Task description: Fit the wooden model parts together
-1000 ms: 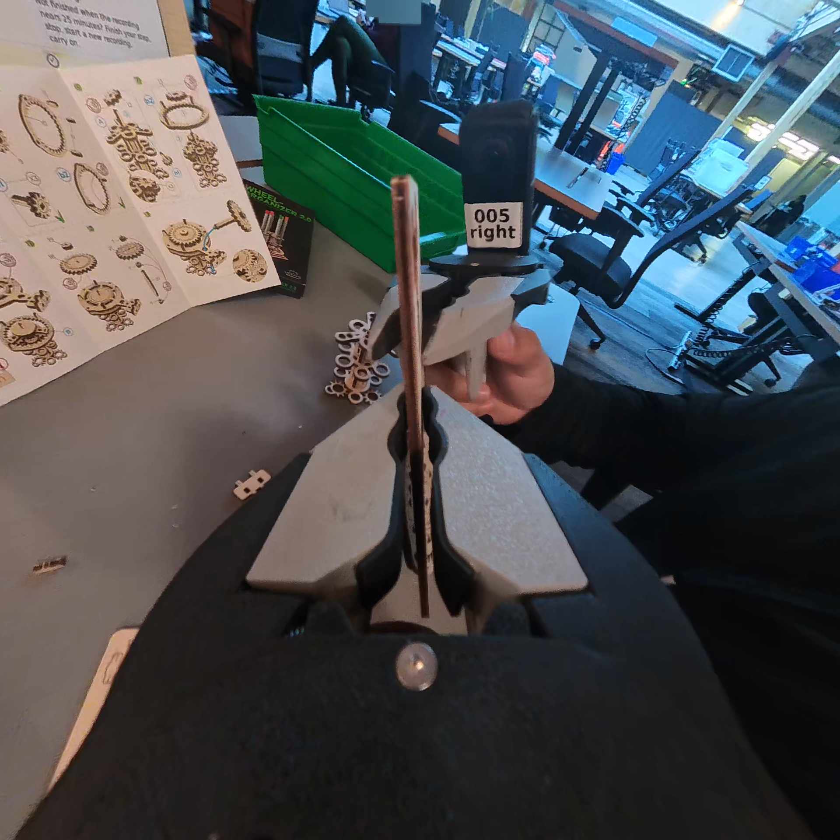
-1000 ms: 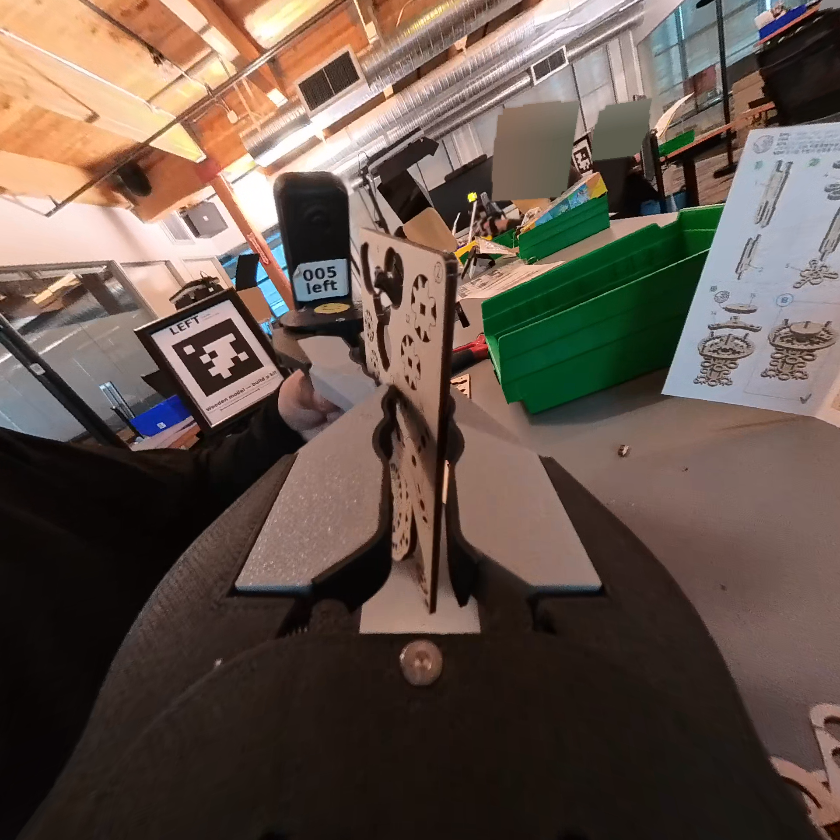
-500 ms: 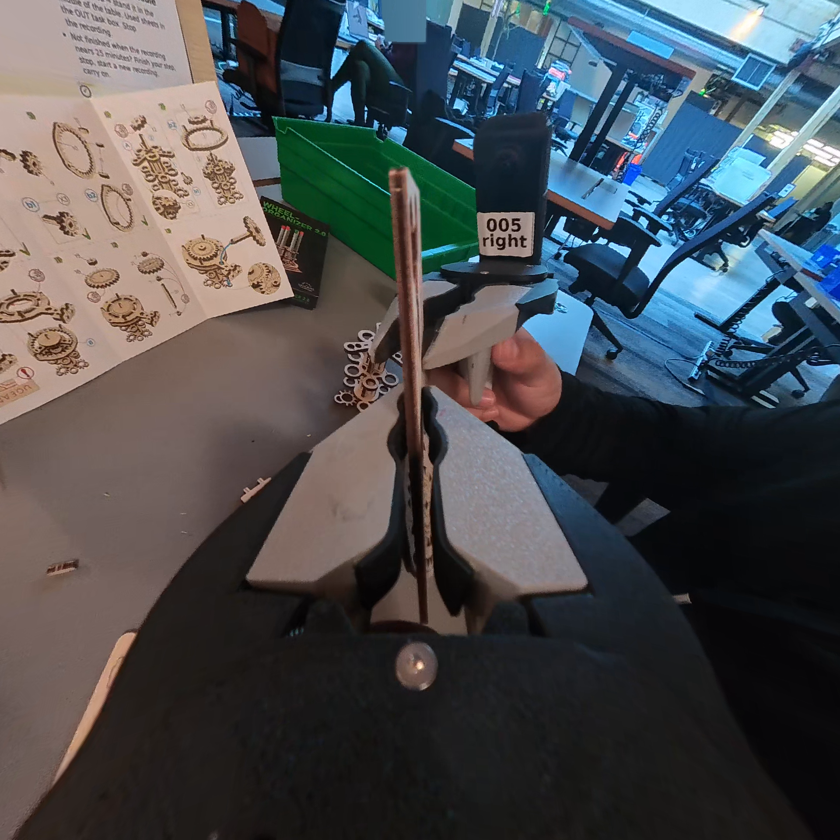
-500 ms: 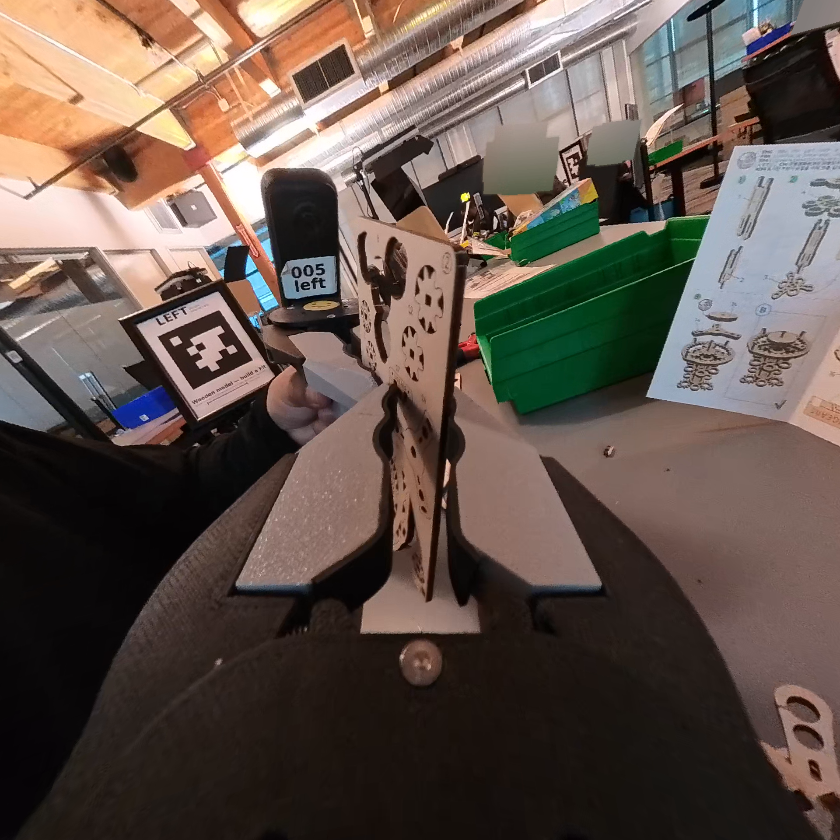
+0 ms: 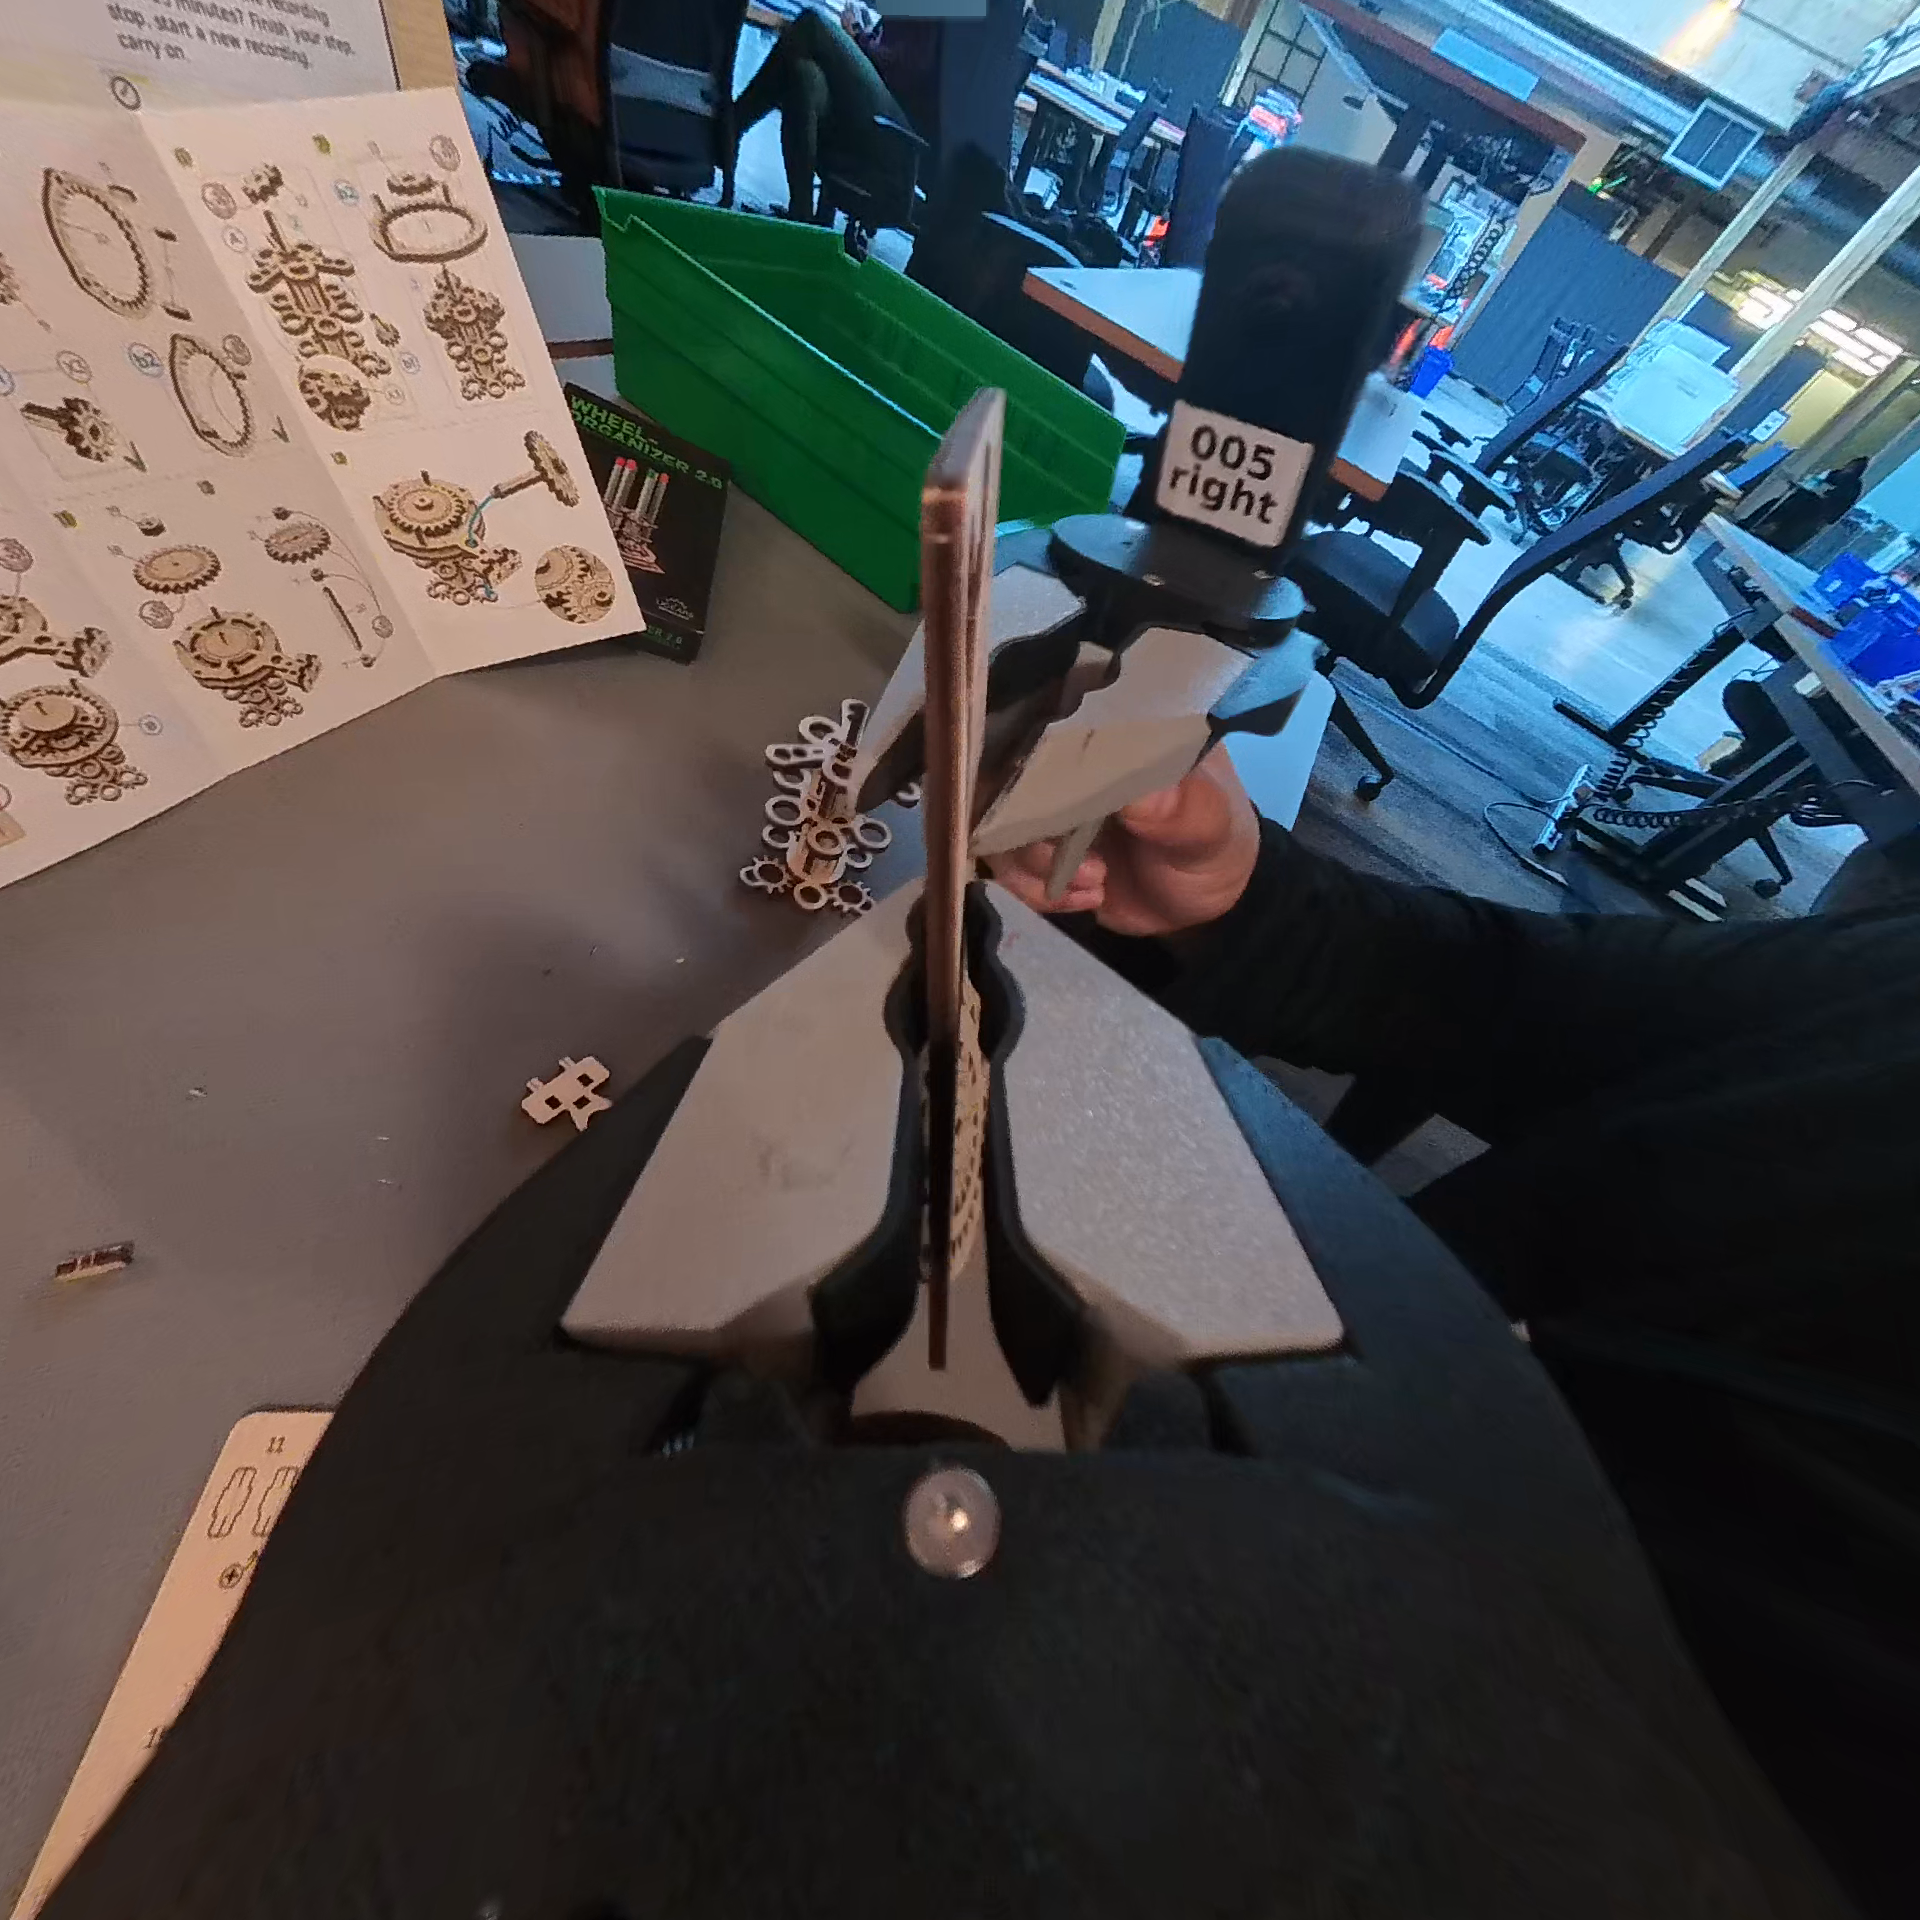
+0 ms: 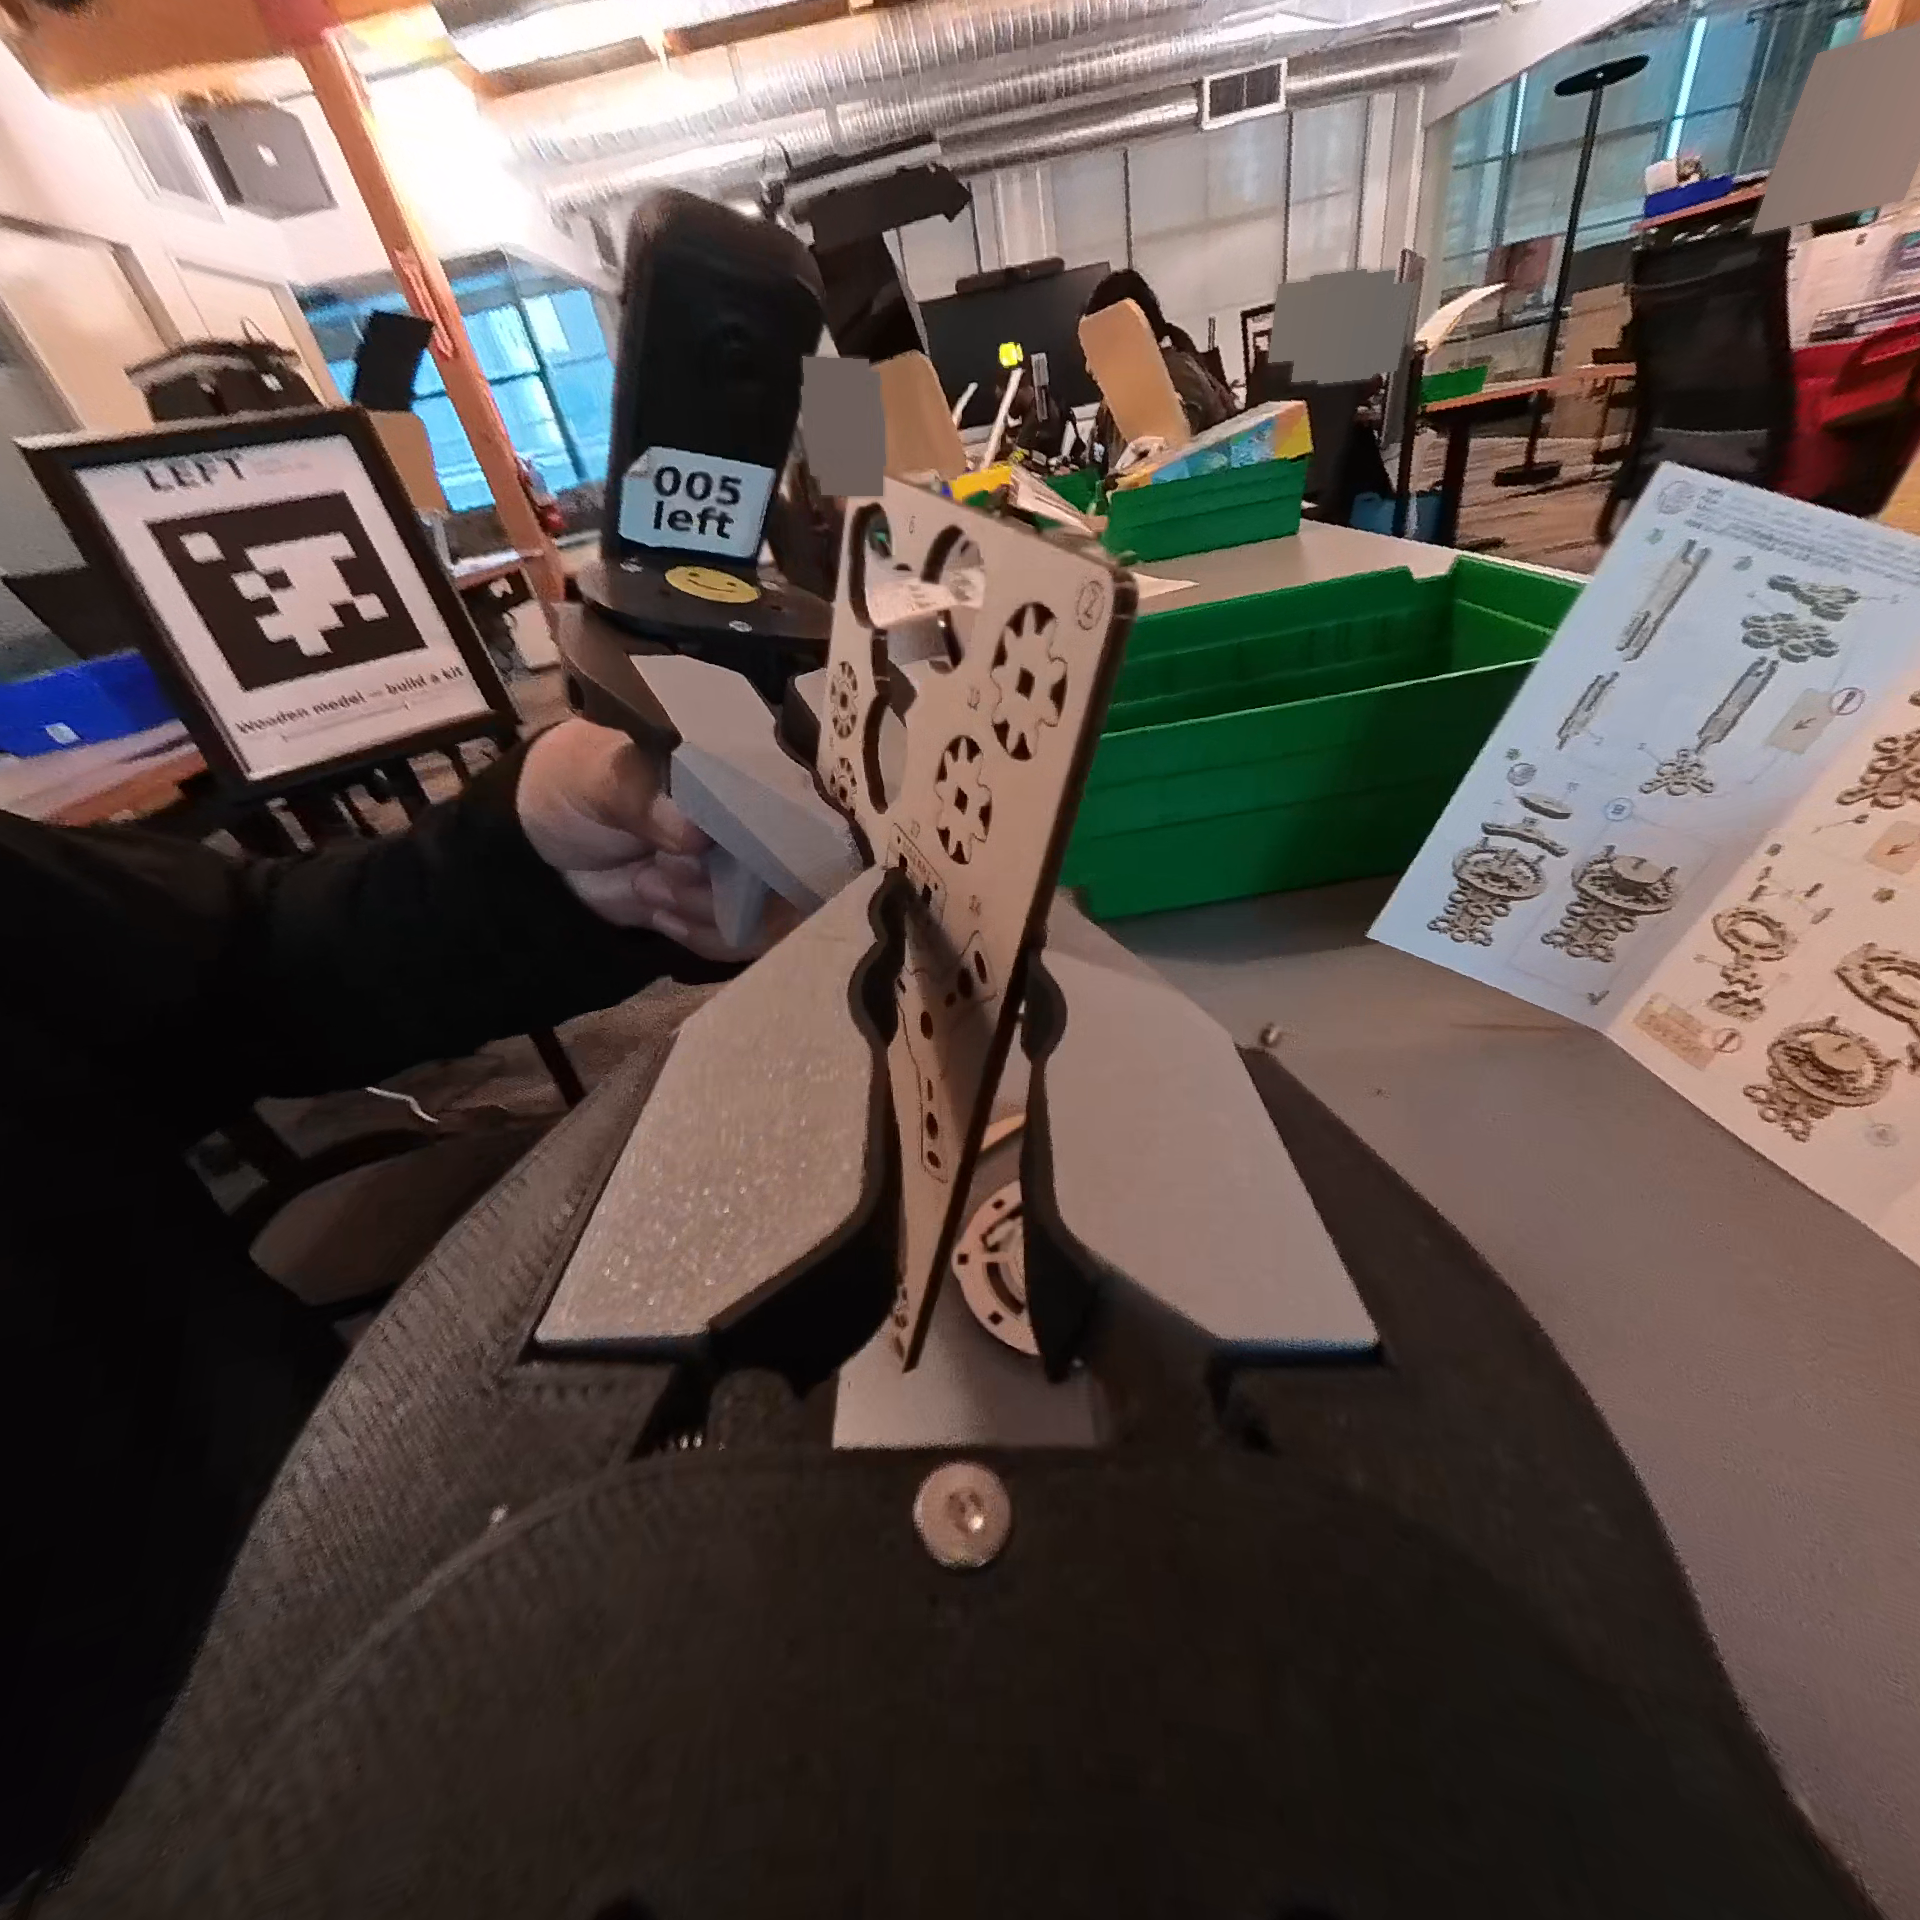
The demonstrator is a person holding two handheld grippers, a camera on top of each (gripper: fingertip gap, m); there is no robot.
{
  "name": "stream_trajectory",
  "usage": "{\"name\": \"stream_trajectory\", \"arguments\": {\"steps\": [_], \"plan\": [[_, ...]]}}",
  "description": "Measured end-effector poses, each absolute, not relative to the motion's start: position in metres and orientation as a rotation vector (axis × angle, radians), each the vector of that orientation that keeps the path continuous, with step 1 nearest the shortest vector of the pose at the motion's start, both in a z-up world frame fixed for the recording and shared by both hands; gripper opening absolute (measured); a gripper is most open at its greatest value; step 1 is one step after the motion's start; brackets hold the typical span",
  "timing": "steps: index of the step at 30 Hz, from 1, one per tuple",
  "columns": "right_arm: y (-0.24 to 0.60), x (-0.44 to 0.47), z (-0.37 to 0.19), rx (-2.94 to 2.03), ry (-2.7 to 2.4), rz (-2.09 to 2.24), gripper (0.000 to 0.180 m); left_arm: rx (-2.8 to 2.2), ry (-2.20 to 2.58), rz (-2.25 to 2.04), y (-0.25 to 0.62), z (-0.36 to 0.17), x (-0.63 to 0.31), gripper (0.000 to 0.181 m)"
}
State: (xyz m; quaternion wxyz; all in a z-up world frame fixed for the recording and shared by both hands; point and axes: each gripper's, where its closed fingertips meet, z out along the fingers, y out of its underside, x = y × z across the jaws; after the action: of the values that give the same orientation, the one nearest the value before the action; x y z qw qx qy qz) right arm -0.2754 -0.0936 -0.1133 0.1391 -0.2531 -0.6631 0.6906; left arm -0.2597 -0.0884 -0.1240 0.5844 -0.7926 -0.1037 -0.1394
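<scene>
A thin wooden sheet [image 5: 951,623] with laser-cut gear parts is held upright above the grey table [image 5: 312,987] by both grippers from opposite sides. My left gripper [image 5: 951,914] is shut on it, and I see the sheet edge-on between the fingers. My right gripper [image 6: 961,935] is shut on the same sheet [image 6: 997,727], which stands slanted across its jaws with a narrow gap on the right. A round wooden part [image 6: 992,1283] shows through that gap. The right gripper also shows in the left wrist view [image 5: 966,748], straddling the sheet's far side.
A partly built wooden model [image 5: 821,821] stands on the table beyond the sheet. Small loose pieces [image 5: 566,1091] lie to the left. A folded instruction sheet [image 5: 260,416], a black box [image 5: 655,540] and a green bin [image 5: 831,395] line the back. A framed marker sign [image 6: 281,592] stands at the left.
Both grippers have stayed on the sheet. In the right wrist view the sheet now slants more and shows more of its face, and the round part has come into view.
</scene>
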Motion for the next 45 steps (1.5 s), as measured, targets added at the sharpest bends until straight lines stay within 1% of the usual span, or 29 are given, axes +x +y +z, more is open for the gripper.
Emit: {"name": "stream_trajectory", "arguments": {"steps": [2,3,4,11,16,20,23,26,29,33,36,41,43,45], "plan": [[-0.093,-0.279,-0.116,-0.747,-1.902,1.928,0.016,-1.844,-0.254,-0.319,-0.089,-0.125,-0.262,0.001],[-0.092,-0.283,-0.12,-0.774,-1.899,1.872,0.011,-1.851,-0.251,-0.329,-0.088,-0.127,-0.259,0.0],[-0.091,-0.285,-0.122,-0.786,-1.905,1.848,0.012,-1.871,-0.252,-0.273,-0.088,-0.132,-0.262,0.0],[-0.093,-0.279,-0.11,-0.8,-1.842,2.101,0.01,-1.822,-0.232,-0.27,-0.089,-0.121,-0.262,0.001],[-0.088,-0.29,-0.119,-0.876,-1.831,1.981,0.022,-1.789,-0.25,-0.376,-0.092,-0.128,-0.278,0.001],[-0.075,-0.297,-0.115,-0.935,-1.734,1.915,0.032,-1.668,-0.193,-0.477,-0.104,-0.119,-0.298,0.0],[-0.07,-0.295,-0.116,-0.925,-1.698,1.857,0.039,-1.613,-0.194,-0.4,-0.116,-0.119,-0.319,0.001],[-0.082,-0.286,-0.118,-0.864,-1.752,1.842,0.044,-1.573,-0.209,-0.357,-0.127,-0.114,-0.331,0.001],[-0.12,-0.26,-0.122,-0.697,-1.906,1.848,0.043,-1.538,-0.216,-0.302,-0.146,-0.093,-0.336,0.001],[-0.2,-0.217,-0.159,-0.449,-2.251,1.687,0.043,-1.515,-0.267,-0.183,-0.187,-0.065,-0.344,0.0],[-0.244,-0.206,-0.196,-0.349,-2.424,1.47,0.044,-1.483,-0.333,-0.145,-0.216,-0.055,-0.344,0.0],[-0.278,-0.215,-0.246,-0.309,-2.595,1.203,0.044,-1.51,-0.477,-0.05,-0.254,-0.073,-0.354,0.001],[-0.283,-0.222,-0.259,-0.279,-2.59,1.083,0.044,-1.491,-0.53,-0.048,-0.27,-0.078,-0.359,0.001],[-0.286,-0.229,-0.268,-0.242,-2.554,0.968,0.039,-1.466,-0.556,-0.055,-0.283,-0.08,-0.36,0.0]]}}
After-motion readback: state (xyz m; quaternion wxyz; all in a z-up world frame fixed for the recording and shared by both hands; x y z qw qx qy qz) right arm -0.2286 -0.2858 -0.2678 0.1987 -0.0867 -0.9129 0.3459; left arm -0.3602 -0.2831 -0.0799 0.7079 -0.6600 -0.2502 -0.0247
